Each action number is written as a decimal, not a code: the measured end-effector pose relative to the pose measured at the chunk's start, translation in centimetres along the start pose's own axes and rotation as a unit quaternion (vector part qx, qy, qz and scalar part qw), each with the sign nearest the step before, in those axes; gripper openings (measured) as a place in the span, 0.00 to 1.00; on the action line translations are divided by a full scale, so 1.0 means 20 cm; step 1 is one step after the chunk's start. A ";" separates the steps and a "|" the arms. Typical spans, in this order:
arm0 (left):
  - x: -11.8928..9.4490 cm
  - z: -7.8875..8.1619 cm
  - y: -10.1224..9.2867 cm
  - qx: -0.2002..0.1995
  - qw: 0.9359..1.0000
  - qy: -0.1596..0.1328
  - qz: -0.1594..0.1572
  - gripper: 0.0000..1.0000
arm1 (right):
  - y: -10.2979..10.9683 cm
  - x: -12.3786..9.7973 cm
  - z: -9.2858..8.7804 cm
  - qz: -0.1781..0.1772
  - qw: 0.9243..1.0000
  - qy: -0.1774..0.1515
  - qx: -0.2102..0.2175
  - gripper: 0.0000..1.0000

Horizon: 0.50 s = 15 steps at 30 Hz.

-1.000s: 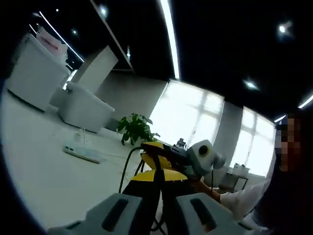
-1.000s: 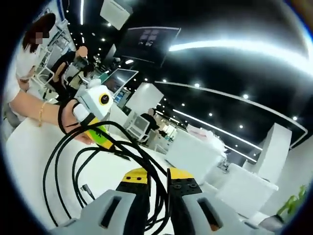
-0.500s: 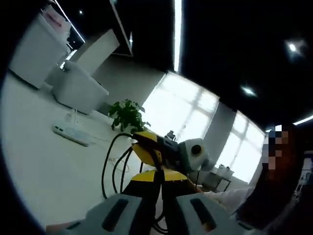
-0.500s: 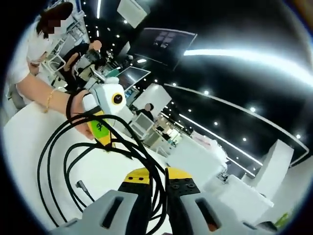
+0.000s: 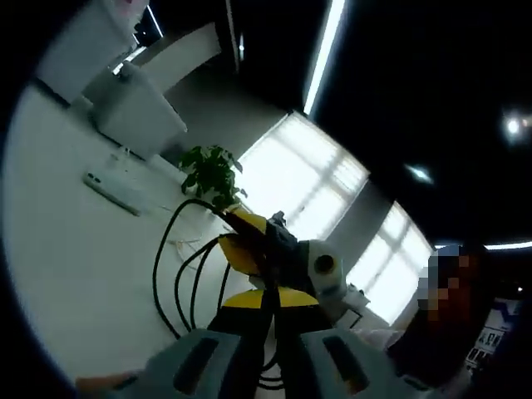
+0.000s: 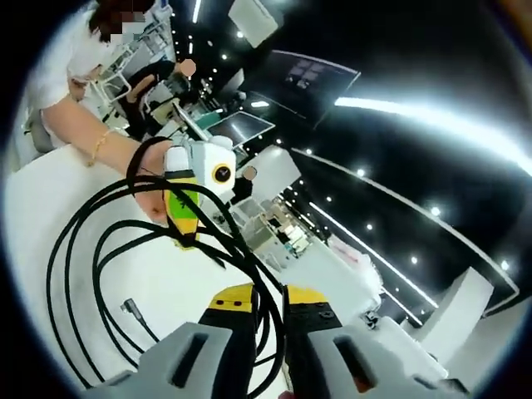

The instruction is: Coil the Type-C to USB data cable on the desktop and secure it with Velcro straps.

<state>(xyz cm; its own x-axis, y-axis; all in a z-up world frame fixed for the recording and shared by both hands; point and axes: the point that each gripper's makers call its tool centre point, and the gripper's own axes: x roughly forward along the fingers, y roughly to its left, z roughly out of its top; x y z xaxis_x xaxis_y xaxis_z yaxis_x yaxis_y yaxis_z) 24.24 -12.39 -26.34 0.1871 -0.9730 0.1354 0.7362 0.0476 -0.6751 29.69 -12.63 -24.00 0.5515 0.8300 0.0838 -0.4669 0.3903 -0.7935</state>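
Note:
The black data cable (image 6: 68, 274) hangs in several loose loops over the white desktop (image 6: 158, 291), and one plug end (image 6: 129, 307) rests near the surface. My right gripper (image 6: 266, 298) is shut on several cable strands that run between its yellow-tipped jaws. The left gripper (image 6: 186, 243), held in a hand, pinches the same bundle further along. In the left gripper view my left gripper (image 5: 271, 301) is shut on the cable (image 5: 165, 274). Just beyond it the right gripper (image 5: 236, 221) holds the top of the loops.
A white power strip (image 5: 112, 191) lies on the desktop (image 5: 75, 266), with a potted plant (image 5: 212, 170) and white boxes (image 5: 137, 108) behind it. A seated person's arm (image 6: 79, 137) reaches in from the left. White boxes (image 6: 332, 270) stand beyond the coil.
Both views have tilted and rolled with the hands. The two grippers stay shut on the cable and close together, and the loops now hang slightly wider over the desktop.

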 end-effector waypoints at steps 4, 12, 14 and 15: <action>0.00 0.00 0.00 -0.005 1.000 0.002 0.000 0.04 | 0.04 0.02 -0.01 0.009 0.999 0.013 -0.042 0.03; 0.01 -0.02 -0.01 0.011 1.000 -0.006 -0.001 0.05 | 0.02 0.01 -0.02 0.002 0.999 0.017 -0.038 0.02; 0.03 -0.03 -0.02 0.029 0.999 -0.016 -0.003 0.05 | 0.01 0.00 -0.02 -0.001 0.999 0.019 -0.036 0.02; 0.03 -0.03 -0.02 0.035 0.999 -0.019 -0.002 0.05 | 0.00 0.00 -0.02 -0.003 0.999 0.019 -0.035 0.02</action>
<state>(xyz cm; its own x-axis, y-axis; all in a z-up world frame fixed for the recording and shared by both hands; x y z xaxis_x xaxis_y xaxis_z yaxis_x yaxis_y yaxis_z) 23.69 -13.21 -26.37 0.2082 -0.9637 0.1670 0.7802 0.0607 -0.6225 29.95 -12.81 -24.35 0.5813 0.8110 0.0665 -0.4147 0.3656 -0.8333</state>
